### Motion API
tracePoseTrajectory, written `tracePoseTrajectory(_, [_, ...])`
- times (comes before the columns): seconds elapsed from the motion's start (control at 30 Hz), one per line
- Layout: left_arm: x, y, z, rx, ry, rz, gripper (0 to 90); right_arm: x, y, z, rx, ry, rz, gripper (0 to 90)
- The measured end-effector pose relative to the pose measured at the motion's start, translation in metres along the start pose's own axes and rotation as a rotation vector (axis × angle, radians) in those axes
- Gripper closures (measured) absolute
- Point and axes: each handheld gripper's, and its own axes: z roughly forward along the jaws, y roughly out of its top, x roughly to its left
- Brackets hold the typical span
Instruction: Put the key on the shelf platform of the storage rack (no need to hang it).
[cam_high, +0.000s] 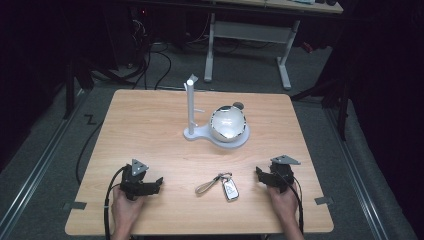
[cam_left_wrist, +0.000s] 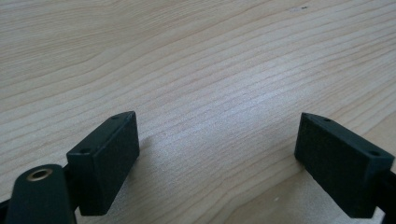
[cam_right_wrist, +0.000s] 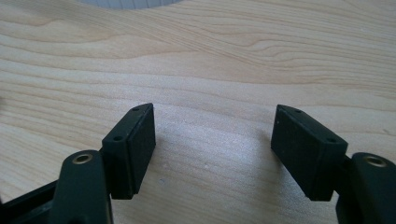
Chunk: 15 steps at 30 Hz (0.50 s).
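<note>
Both grippers rest on the worktop (cam_high: 150, 130) with jaws spread wide and empty: the left gripper (cam_high: 156, 184) at the near left, the right gripper (cam_high: 260, 174) at the near right. Between them lies the key fob (cam_high: 229, 189), silver-faced with a dark rim, its long axis running near to far, its tan strap (cam_high: 206, 186) trailing left. The high view alone takes in the fob; both gripper views give bare wood grain between the jaws. Farther off stands a white stand (cam_high: 190, 107) holding a shiny bowl (cam_high: 227, 124).

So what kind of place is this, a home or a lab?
Most likely a lab or workshop: a bare wooden table on grey floor, cables trailing past a height-adjustable desk, and dark surroundings.
</note>
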Motion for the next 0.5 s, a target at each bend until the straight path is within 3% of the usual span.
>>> tracePoseTrajectory(0.5, [0.0005, 0.0002, 0.0002, -0.002, -0.004, 0.007, 14.0, -0.0001, 0.0001, 0.0, 0.001, -0.001, 0.002, 30.7])
